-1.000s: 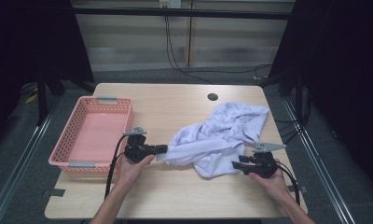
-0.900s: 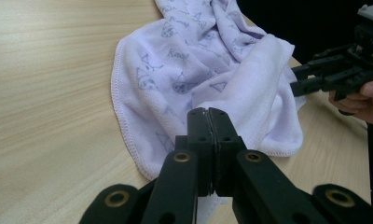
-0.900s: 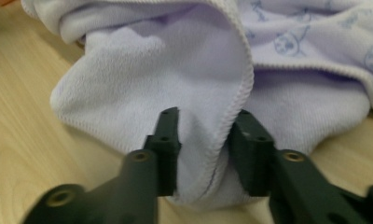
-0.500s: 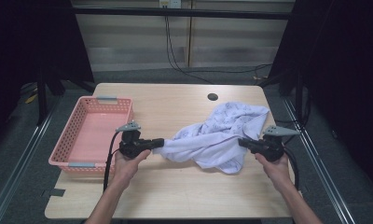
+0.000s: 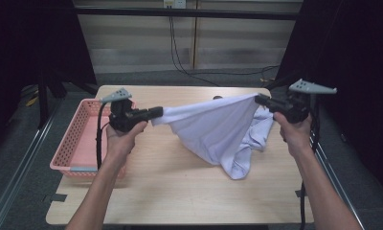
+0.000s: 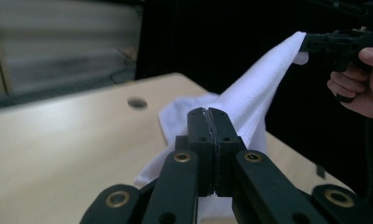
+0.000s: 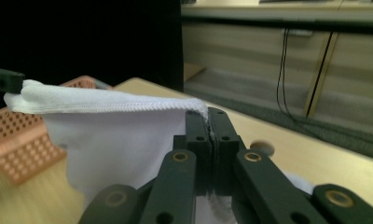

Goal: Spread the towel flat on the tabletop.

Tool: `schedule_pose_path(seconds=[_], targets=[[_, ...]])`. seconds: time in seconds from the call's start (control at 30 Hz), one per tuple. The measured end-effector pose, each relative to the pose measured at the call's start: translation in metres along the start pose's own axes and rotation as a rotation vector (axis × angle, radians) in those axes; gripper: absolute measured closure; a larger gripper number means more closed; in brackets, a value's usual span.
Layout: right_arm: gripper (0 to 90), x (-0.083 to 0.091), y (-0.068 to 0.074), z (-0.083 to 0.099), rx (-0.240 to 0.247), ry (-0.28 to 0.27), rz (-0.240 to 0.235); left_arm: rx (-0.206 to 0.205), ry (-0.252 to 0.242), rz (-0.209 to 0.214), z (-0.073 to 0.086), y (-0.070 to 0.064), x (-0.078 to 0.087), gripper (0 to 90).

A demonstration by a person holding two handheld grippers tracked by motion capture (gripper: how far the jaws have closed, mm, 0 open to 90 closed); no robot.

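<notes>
A pink basket point(image 5: 79, 139) sits at the worktop's point(image 5: 170, 187) left edge. Just right of the basket, the left gripper point(image 5: 156, 113) is clamped on one corner of a white cloth point(image 5: 213, 129). The cloth stretches taut above the worktop, its lower part hanging down to touch it. At the cloth's far right, the right gripper point(image 5: 260, 99) is clamped on the other corner.
</notes>
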State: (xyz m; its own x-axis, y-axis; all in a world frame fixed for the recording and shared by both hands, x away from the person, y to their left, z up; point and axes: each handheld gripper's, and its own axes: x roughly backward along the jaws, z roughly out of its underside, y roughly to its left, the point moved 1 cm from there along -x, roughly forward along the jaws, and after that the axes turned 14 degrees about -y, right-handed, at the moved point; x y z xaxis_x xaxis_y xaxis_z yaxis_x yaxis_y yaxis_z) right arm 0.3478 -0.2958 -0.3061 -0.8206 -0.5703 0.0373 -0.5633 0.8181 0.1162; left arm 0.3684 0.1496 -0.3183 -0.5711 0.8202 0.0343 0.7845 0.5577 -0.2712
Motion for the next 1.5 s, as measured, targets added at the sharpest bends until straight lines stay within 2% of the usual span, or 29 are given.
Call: schedule_pose_path(seconds=[0.13, 0.27, 0.3, 0.37, 0.43, 0.47, 0.5, 0.53, 0.6, 0.63, 0.67, 0.7, 0.77, 0.8, 0.9, 0.97, 1.03, 1.07, 1.1, 1.13, 1.17, 1.2, 1.23, 1.27, 1.3, 1.33, 1.4, 1.43, 1.5], targets=[[88.5, -0.001, -0.003, -0.042, -0.004, -0.083, 0.011, -0.029, -0.051, 0.001, -0.042, -0.011, -0.004, 89.4], [88.4, 0.007, 0.000, -0.085, 0.024, -0.165, 0.002, -0.081, -0.111, 0.038, -0.082, -0.029, 0.000, 89.4], [88.4, 0.012, 0.003, -0.099, 0.038, -0.192, -0.001, -0.084, -0.121, 0.044, -0.086, -0.033, 0.002, 89.4], [88.5, 0.022, 0.010, -0.112, 0.054, -0.222, -0.024, -0.112, -0.117, 0.043, -0.091, -0.043, 0.007, 89.3], [88.5, 0.032, 0.018, -0.112, 0.070, -0.210, -0.046, -0.112, -0.092, 0.056, -0.081, -0.049, 0.013, 89.3], [88.5, 0.037, 0.021, -0.104, 0.067, -0.185, -0.056, -0.104, -0.048, 0.049, -0.058, -0.049, 0.020, 89.3], [88.5, 0.037, 0.021, -0.104, 0.067, -0.185, -0.056, -0.104, -0.048, 0.049, -0.058, -0.049, 0.020, 89.3], [88.5, 0.046, 0.025, -0.078, 0.067, -0.129, -0.079, -0.089, -0.037, 0.054, -0.047, -0.048, 0.024, 89.3], [88.5, 0.055, 0.029, -0.048, 0.059, -0.066, -0.096, -0.042, -0.004, 0.068, -0.014, -0.044, 0.034, 89.3], [88.6, 0.065, 0.035, -0.016, 0.038, -0.015, -0.123, -0.026, 0.012, 0.077, -0.001, -0.044, 0.038, 89.2], [88.6, 0.065, 0.035, -0.016, 0.038, -0.015, -0.123, -0.021, 0.048, 0.081, 0.019, -0.044, 0.044, 89.2], [88.6, 0.073, 0.039, 0.007, 0.009, 0.015, -0.144, -0.015, 0.066, 0.071, 0.035, -0.045, 0.049, 89.2], [88.6, 0.089, 0.047, 0.039, -0.018, 0.052, -0.166, 0.035, 0.098, 0.093, 0.064, -0.047, 0.059, 89.1], [88.6, 0.096, 0.051, 0.053, -0.043, 0.066, -0.184, 0.050, 0.120, 0.085, 0.077, -0.048, 0.064, 89.1], [88.6, 0.119, 0.067, 0.092, -0.083, 0.131, -0.223, 0.091, 0.177, 0.082, 0.107, -0.054, 0.078, 89.0], [88.5, 0.134, 0.079, 0.113, -0.070, 0.200, -0.230, 0.110, 0.229, 0.100, 0.126, -0.060, 0.087, 88.9], [88.2, 0.149, 0.088, 0.130, -0.082, 0.239, -0.254, 0.128, 0.272, 0.106, 0.143, -0.067, 0.096, 88.7], [87.6, 0.154, 0.091, 0.138, -0.092, 0.256, -0.260, 0.140, 0.296, 0.105, 0.150, -0.069, 0.100, 88.5], [84.1, 0.159, 0.095, 0.146, -0.097, 0.281, -0.265, 0.134, 0.308, 0.093, 0.156, -0.071, 0.103, 87.9], [76.3, 0.163, 0.099, 0.154, -0.092, 0.298, -0.264, 0.134, 0.325, 0.083, 0.161, -0.071, 0.106, 86.0], [70.6, 0.165, 0.102, 0.160, -0.071, 0.325, -0.252, 0.137, 0.352, 0.074, 0.167, -0.070, 0.108, 86.0], [70.0, 0.168, 0.106, 0.163, -0.039, 0.351, -0.253, 0.136, 0.373, 0.059, 0.172, -0.067, 0.111, 84.6], [66.6, 0.171, 0.107, 0.165, -0.037, 0.340, -0.260, 0.150, 0.381, 0.051, 0.176, -0.065, 0.112, 80.6], [62.6, 0.174, 0.107, 0.165, -0.065, 0.321, -0.276, 0.157, 0.383, 0.042, 0.178, -0.062, 0.114, 78.0], [57.4, 0.175, 0.106, 0.163, -0.070, 0.313, -0.266, 0.158, 0.384, 0.027, 0.178, -0.059, 0.114, 77.3], [55.9, 0.176, 0.104, 0.162, -0.080, 0.306, -0.254, 0.151, 0.378, 0.031, 0.177, -0.058, 0.113, 75.5], [54.1, 0.169, 0.097, 0.161, -0.078, 0.297, -0.225, 0.134, 0.381, 0.052, 0.174, -0.052, 0.101, 73.7], [53.9, 0.159, 0.091, 0.162, -0.075, 0.306, -0.198, 0.124, 0.385, 0.056, 0.174, -0.048, 0.095, 73.3], [53.9, 0.138, 0.081, 0.164, -0.044, 0.323, -0.180, 0.114, 0.393, 0.048, 0.172, -0.038, 0.076, 71.9]])
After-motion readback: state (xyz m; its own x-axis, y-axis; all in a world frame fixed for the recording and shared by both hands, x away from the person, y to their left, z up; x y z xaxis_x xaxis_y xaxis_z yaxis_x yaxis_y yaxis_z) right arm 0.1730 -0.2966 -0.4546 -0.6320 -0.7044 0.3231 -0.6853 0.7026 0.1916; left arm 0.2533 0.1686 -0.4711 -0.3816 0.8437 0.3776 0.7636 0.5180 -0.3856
